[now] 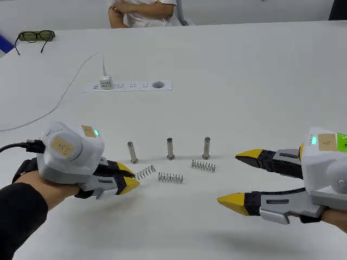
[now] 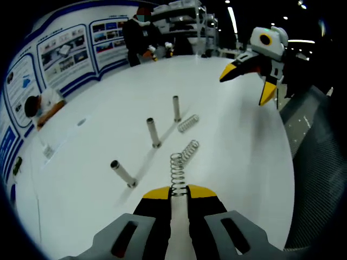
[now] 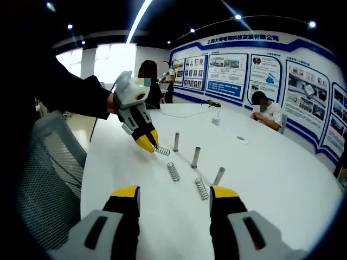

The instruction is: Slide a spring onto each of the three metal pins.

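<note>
Three short metal pins stand upright in a row on the white table: left (image 1: 132, 152), middle (image 1: 170, 148), right (image 1: 206, 147). My left gripper (image 1: 129, 181) is shut on one end of a spring (image 1: 145, 172), which sticks out from its yellow tips (image 2: 174, 190) toward the pins; the spring (image 2: 177, 168) points between the left pin (image 2: 122, 173) and the middle pin (image 2: 153, 132). Two more springs lie flat: one (image 1: 170, 177) before the middle pin, one (image 1: 203, 165) before the right pin. My right gripper (image 1: 238, 179) hovers open at the right, its jaws wide apart (image 3: 175, 195), nothing between them.
A white power strip (image 1: 127, 85) with a plugged charger and cable lies behind the pins. Dark glasses (image 1: 35, 36) rest at the far left. A person (image 1: 141, 12) sits at the table's far edge. A mesh chair (image 3: 49, 179) stands beside the table.
</note>
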Demonstrator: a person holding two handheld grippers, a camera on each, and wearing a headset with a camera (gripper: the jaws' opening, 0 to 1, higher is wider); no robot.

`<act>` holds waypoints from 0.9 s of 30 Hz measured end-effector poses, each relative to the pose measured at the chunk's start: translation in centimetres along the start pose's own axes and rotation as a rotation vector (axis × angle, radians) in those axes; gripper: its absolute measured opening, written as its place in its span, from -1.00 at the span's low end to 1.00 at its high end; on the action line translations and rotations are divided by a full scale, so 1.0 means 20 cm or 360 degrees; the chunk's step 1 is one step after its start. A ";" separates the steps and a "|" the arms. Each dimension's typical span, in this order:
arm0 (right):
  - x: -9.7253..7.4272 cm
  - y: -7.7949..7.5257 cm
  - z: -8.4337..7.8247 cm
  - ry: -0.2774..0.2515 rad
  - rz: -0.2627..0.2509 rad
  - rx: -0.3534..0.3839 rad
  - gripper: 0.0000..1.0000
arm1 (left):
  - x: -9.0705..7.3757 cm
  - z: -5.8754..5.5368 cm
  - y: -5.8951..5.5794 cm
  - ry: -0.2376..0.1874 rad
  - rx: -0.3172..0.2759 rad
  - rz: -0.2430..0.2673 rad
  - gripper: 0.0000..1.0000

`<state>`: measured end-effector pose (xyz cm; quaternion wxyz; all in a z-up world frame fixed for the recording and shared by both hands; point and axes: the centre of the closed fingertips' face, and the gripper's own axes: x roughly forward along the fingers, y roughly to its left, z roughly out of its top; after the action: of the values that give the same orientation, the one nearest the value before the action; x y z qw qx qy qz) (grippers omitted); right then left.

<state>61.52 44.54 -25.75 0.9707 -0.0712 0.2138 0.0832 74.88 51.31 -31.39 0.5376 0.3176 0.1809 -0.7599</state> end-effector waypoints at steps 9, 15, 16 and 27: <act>0.07 0.01 0.11 -0.0033 0.0106 -0.0025 -0.22 | -0.02 0.09 -0.07 -0.0080 0.0052 -0.0026 -0.80; 0.14 0.04 0.16 -0.0049 0.0191 -0.0036 -0.35 | -0.03 0.14 -0.13 -0.0127 0.0097 -0.0043 -0.80; 0.15 0.04 0.16 -0.0050 0.0206 -0.0028 -0.36 | -0.04 0.15 -0.14 -0.0135 0.0103 -0.0043 -0.80; 0.24 0.08 0.18 -0.0044 0.0328 0.0050 -0.50 | -0.06 0.21 -0.21 -0.0225 0.0152 -0.0080 -0.80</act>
<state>66.99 47.40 -24.75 0.9609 -0.0324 0.2079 0.1802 69.94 51.02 -27.82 0.5140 0.2838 0.1141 -0.8014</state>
